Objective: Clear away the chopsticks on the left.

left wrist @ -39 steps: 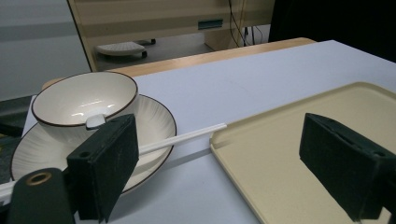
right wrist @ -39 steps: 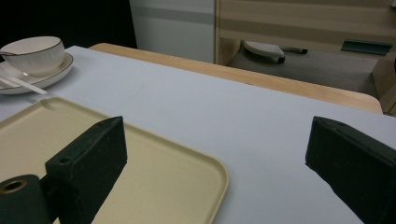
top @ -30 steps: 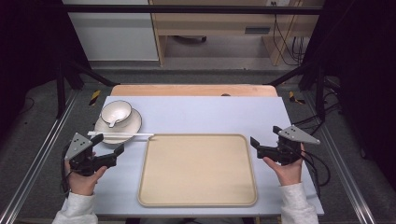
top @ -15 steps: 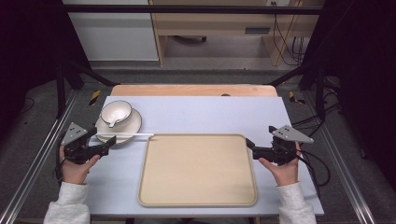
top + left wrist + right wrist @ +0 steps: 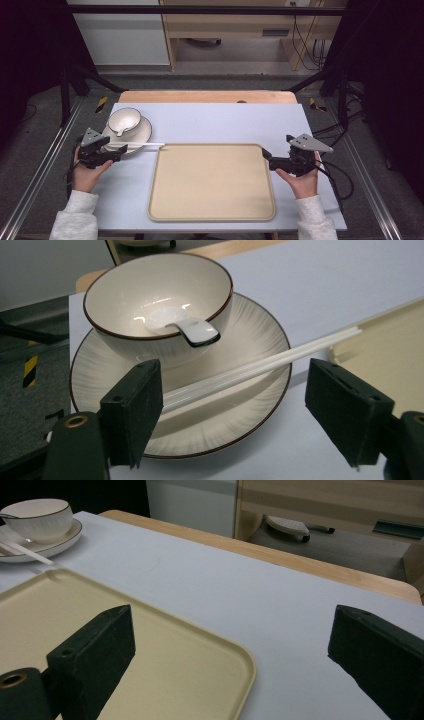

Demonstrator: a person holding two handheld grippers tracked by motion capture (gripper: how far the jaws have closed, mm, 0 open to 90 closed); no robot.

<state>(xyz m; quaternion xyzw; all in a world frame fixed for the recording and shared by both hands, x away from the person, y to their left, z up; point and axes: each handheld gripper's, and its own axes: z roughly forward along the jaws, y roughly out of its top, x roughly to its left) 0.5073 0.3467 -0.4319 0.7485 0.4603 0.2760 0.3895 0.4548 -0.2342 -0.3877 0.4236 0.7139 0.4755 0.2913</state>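
In the left gripper view, the fingers (image 5: 134, 410) of the left gripper (image 5: 240, 415) are seen spread to either side of the white chopsticks (image 5: 260, 362), and have just been closing in; the near ends of the sticks lie in the gap, apparently just short of the left finger's pad, and nothing is pinched yet. The chopsticks' long axis runs across the line of the fingers, from the plate (image 5: 250, 405) out over its rim toward the beige tray (image 5: 212, 182). Behind them, the bowl (image 5: 155, 305) with a spoon (image 5: 192, 330) is set on the plate. The left gripper is much the nearer; the right gripper (image 5: 274, 161), fingers spread over the tray's far corner, is held well apart on the worktop (image 5: 220, 122).
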